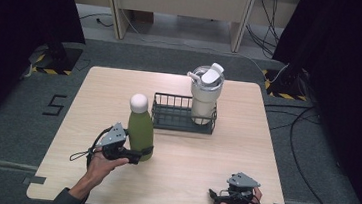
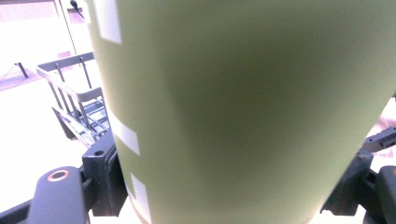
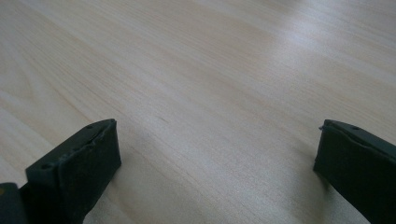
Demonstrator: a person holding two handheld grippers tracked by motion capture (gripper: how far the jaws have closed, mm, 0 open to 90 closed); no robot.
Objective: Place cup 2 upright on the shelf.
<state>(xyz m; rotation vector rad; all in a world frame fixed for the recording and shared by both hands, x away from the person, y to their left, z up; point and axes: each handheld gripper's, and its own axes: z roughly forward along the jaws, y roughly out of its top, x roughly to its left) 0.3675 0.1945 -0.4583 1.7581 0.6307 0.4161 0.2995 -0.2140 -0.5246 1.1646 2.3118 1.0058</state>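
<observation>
A green bottle (image 1: 140, 130) with a white cap stands upright left of the table's middle. My left gripper (image 1: 143, 154) is shut on its lower body, one jaw on each side; up close the green wall of the bottle (image 2: 243, 112) sits between the jaws. A black wire basket (image 1: 184, 114) stands behind it, holding a white tumbler (image 1: 205, 93) with a lid and spout at its right end. My right gripper (image 1: 215, 196) rests low near the front right edge, open, with bare wood between its fingers (image 3: 77, 163).
The light wooden table (image 1: 224, 156) has free room at its middle, right and far left. The basket (image 2: 74, 107) lies just beyond the bottle. Cables and black curtains surround the table on the grey floor.
</observation>
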